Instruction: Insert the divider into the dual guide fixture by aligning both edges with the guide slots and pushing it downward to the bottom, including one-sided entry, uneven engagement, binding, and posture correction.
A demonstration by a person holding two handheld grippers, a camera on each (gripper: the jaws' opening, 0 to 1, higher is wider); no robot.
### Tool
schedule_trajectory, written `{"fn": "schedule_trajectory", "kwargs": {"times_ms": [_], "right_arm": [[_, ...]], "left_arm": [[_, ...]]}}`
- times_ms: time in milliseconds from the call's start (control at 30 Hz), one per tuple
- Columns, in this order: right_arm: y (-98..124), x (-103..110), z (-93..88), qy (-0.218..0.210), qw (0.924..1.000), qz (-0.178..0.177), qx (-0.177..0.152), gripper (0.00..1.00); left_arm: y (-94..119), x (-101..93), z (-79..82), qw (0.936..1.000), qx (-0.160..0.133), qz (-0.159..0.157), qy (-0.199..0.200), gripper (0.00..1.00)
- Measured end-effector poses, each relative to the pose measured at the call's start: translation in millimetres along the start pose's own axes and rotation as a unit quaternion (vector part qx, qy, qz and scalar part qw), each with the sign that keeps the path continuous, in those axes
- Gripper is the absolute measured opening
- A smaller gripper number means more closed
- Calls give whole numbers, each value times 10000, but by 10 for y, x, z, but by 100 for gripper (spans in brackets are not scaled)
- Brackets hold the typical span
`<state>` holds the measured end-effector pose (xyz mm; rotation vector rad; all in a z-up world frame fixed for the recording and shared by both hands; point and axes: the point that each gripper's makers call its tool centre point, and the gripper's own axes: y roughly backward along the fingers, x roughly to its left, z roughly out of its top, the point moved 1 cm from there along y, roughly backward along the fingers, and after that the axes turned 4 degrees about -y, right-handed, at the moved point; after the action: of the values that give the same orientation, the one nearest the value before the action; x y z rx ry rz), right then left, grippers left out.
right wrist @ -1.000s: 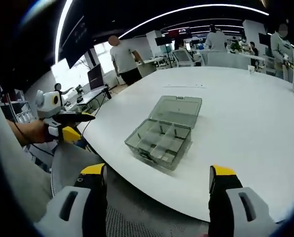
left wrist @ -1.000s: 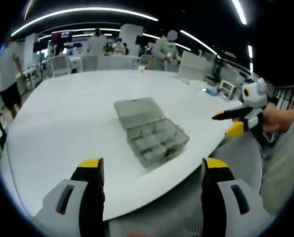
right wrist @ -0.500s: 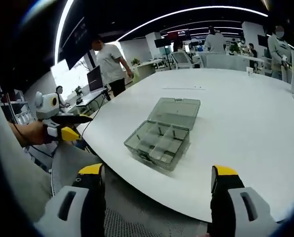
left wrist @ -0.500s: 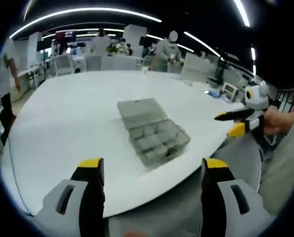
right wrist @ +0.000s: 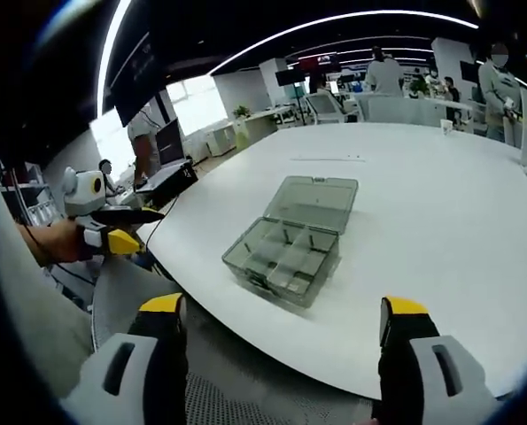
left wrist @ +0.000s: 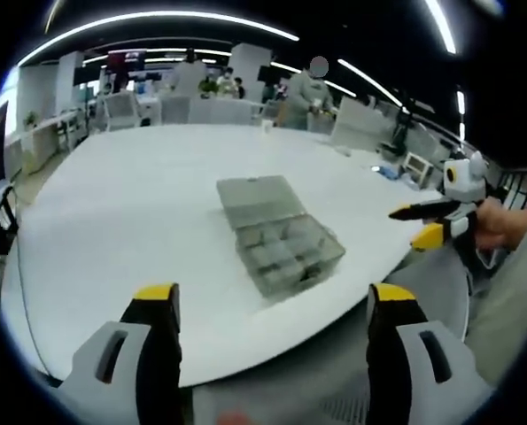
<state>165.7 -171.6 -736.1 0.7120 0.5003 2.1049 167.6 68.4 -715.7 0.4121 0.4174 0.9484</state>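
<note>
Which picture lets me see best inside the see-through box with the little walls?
The right gripper view: the clear box lies open toward the camera, its compartments and inner walls distinct. In the left gripper view the box looks blurrier, with the lid nearer the far side.

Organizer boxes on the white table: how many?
1. A single translucent grey compartment box lies open near the table's front edge, lid folded back flat behind it. It also shows mid-table in the left gripper view. Far table areas are too small to rule out others.
</note>
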Motion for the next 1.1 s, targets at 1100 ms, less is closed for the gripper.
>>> {"fn": "schedule_trajectory", "kwargs": {"times_ms": [1100], "right_arm": [[-34, -27, 5, -83, 10000, 28, 19, 89]], "left_arm": [[-28, 10, -36, 9997, 89, -67, 197, 88]]}}
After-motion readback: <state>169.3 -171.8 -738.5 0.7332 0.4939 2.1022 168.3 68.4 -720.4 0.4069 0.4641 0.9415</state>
